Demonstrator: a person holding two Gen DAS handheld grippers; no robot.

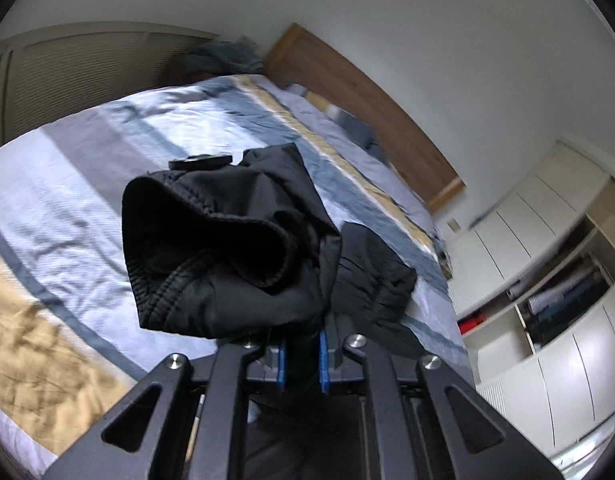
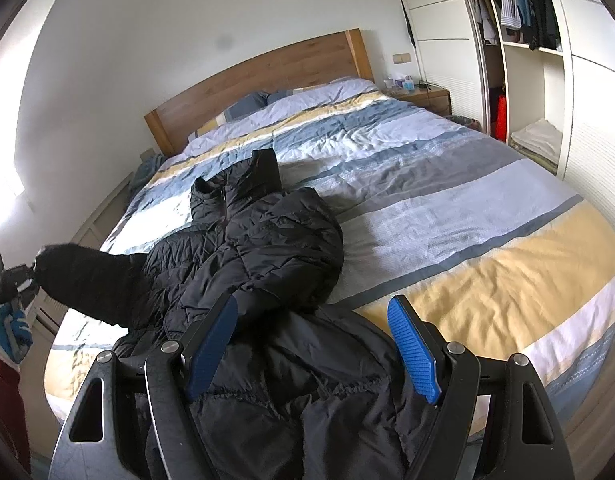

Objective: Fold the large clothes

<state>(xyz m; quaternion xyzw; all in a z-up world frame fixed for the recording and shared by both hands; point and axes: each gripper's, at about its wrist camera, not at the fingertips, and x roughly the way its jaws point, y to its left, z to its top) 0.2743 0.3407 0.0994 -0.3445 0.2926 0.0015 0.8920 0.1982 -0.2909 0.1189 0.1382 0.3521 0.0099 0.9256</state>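
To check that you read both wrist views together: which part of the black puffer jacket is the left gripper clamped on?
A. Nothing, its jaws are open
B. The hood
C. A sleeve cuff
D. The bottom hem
C: the left gripper is shut on the sleeve cuff of the black puffer jacket, holding the sleeve clear of the bed.

- The left tongs' (image 1: 301,354) tips vanish under the jacket cuff (image 1: 211,248).
- The jacket's (image 2: 267,264) hem runs off the right wrist view's bottom edge.
- Items on the nightstand (image 2: 427,98) are too small to tell.

Black gripper frames (image 2: 313,344), blue ribbed fingers (image 2: 413,352); blue-white glove (image 2: 11,330), red sleeve (image 2: 3,408).
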